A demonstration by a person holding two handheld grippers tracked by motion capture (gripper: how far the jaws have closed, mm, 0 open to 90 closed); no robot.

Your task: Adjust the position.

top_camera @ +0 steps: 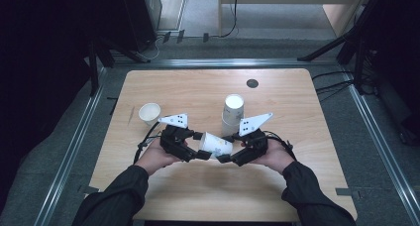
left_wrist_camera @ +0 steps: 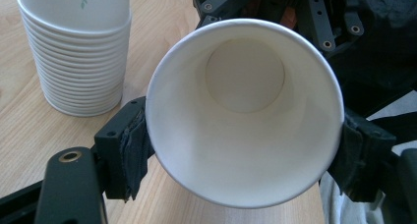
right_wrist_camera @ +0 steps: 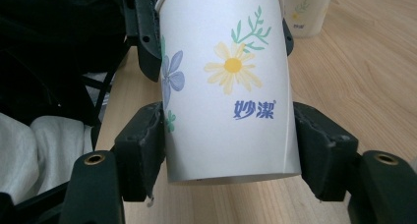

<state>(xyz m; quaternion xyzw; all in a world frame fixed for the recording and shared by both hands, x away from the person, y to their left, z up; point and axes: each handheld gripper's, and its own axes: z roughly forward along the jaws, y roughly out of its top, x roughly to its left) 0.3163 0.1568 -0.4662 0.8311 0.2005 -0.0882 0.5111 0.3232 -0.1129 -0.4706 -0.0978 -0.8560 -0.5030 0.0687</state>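
Observation:
A white paper cup (top_camera: 216, 144) with a flower print lies on its side in the air just above the wooden table (top_camera: 277, 186), held between both grippers. My left gripper (top_camera: 199, 152) is shut across the cup's rim; in the left gripper view the empty cup mouth (left_wrist_camera: 244, 111) faces the camera with a pad (left_wrist_camera: 129, 150) on either side. My right gripper (top_camera: 228, 155) is shut on the cup near its base; in the right gripper view the printed cup wall (right_wrist_camera: 228, 86) stands between its pads (right_wrist_camera: 145, 145).
A stack of nested paper cups (top_camera: 233, 109) (left_wrist_camera: 78, 57) stands just behind the grippers. A single paper cup (top_camera: 149, 113) (right_wrist_camera: 306, 10) stands upright at the table's left. A dark round disc (top_camera: 252, 83) lies near the far edge.

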